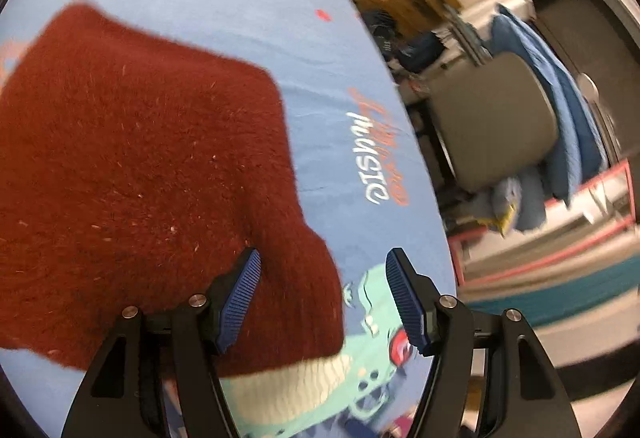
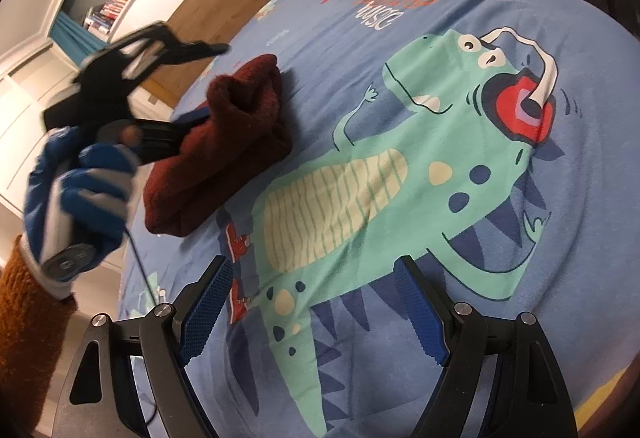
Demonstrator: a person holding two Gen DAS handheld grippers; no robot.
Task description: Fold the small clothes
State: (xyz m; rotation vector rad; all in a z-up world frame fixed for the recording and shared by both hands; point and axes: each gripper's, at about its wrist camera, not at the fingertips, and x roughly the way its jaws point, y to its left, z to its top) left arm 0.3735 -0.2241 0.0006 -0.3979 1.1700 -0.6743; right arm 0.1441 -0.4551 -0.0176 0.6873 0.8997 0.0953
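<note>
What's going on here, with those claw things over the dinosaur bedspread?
A person holds a two-finger gripper in each hand and is folding a small dark red knitted garment on a blue dinosaur sheet. The left gripper is open right at the garment's edge, one finger over the fabric. The right gripper hangs open over the dinosaur print, holding nothing. The garment lies bunched, partly folded.

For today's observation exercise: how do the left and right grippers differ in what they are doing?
The left gripper is at the red garment, one finger against its edge; the right gripper is over bare sheet, away from the garment. Both are open, with blue pads.
</note>
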